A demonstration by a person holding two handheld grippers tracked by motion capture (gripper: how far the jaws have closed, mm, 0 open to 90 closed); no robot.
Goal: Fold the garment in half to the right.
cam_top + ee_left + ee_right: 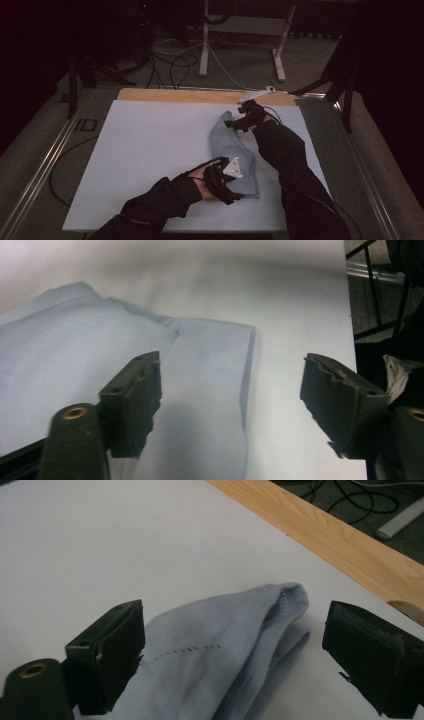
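Lying partly under the left gripper (239,196) and the right sleeve (287,150) in the high view: the blue cloth (227,145), its near end covered. Running off the bottom edge beside the jaws in both gripper views: the same cloth. Blurring toward the cloth's far edge in the left gripper view: the white table top (280,295).

The folded garment (234,150) is soft pale-blue cloth, matt, with a fine ribbed weave and a line of small stitches near its bunched end in the right gripper view (225,655). Under it lies a smooth, matt white sheet (145,150). Beyond the garment, a strip of light wooden tabletop (180,95) shows visible grain. The left gripper (230,405) has matt black jaws, rough-edged, with brass-coloured rivets.
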